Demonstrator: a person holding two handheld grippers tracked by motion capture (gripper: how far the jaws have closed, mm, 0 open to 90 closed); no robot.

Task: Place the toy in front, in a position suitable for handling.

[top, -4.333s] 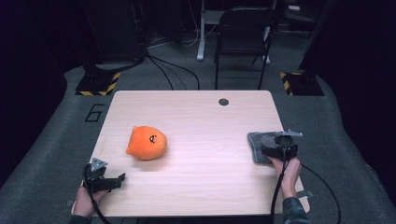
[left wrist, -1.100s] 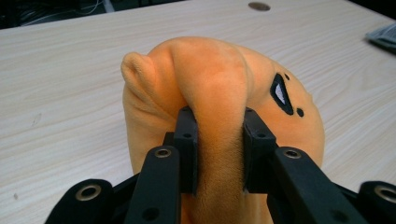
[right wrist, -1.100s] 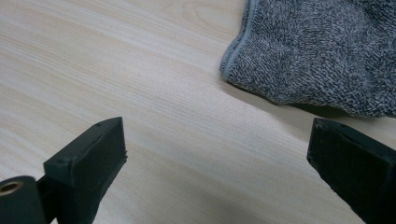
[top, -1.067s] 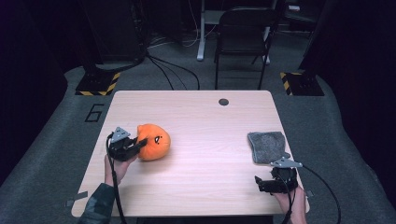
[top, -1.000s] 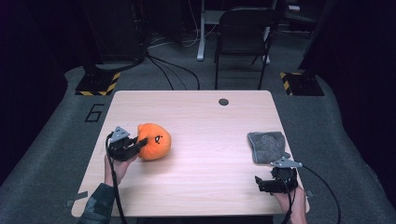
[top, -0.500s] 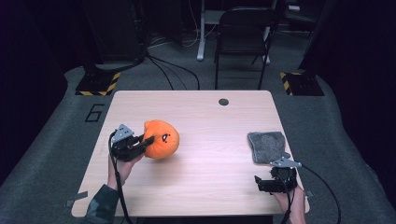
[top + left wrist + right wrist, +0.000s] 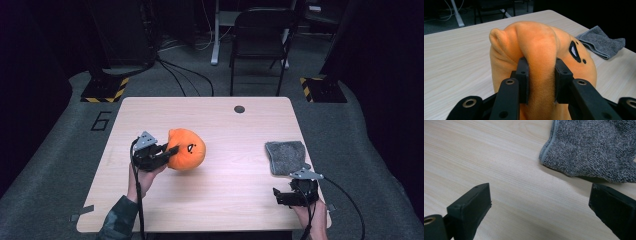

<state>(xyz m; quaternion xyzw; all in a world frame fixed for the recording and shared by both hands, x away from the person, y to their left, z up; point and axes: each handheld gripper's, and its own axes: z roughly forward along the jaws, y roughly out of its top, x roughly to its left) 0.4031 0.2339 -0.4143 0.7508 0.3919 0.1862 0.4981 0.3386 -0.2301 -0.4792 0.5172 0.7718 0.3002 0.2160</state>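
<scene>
A pale wooden bench (image 7: pixel 225 200) stands on a grey floor, with a dark chair (image 7: pixel 262 35) and trailing cables beyond its far edge. A folded grey towel (image 7: pixel 286 157) lies near the right edge, just ahead of the right claw (image 7: pixel 541 212), whose jaws stand wide apart, holding nothing. Nothing stands between towel and toy. Left of the middle, the left claw (image 7: pixel 541 82) pinches a fold of a soft orange toy (image 7: pixel 187 148) between its pads, the toy bulging past both jaws
</scene>
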